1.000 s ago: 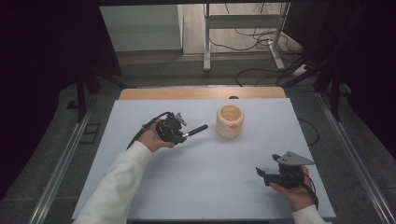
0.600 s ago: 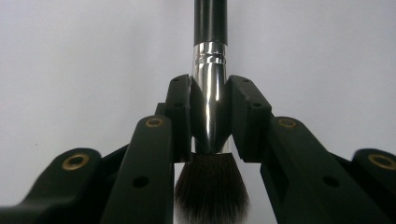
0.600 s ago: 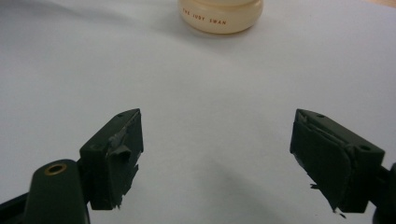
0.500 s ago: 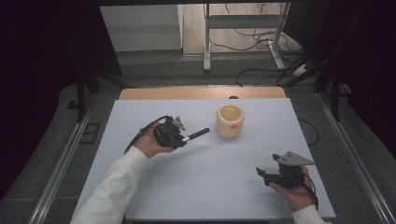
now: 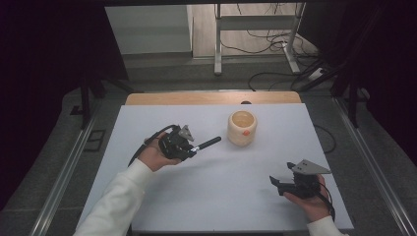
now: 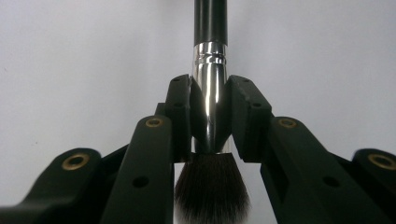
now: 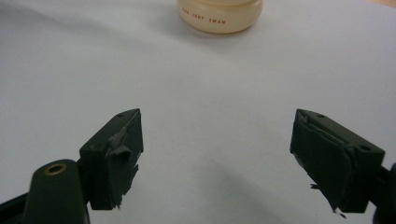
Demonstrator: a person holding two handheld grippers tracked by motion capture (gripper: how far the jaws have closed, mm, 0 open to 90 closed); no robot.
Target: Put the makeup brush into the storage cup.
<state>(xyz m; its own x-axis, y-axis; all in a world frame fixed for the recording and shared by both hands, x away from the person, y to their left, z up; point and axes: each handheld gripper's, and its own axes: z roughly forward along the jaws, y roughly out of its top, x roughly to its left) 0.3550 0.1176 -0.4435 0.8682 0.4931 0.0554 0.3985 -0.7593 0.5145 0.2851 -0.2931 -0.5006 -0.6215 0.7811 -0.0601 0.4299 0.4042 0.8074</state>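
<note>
Slippage worries me most: my left gripper (image 5: pixel 194 146) has its fingers (image 6: pixel 180 116) clamped on the slick chrome ferrule of the makeup brush (image 6: pixel 210 93), held level above the tabletop (image 5: pixel 246 187) beside the cream jar (image 5: pixel 242 128). If the handle strikes the rim, the brush could twist loose or tip the jar. My right gripper (image 7: pixel 217 158) waits with fingers spread wide, holding nothing.

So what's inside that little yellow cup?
The cup stands open on the white table, and its inside looks plain cream, with nothing visibly sticking out. Its near wall hides the bottom. The brush is outside it, clamped in the left hand-held gripper.
</note>
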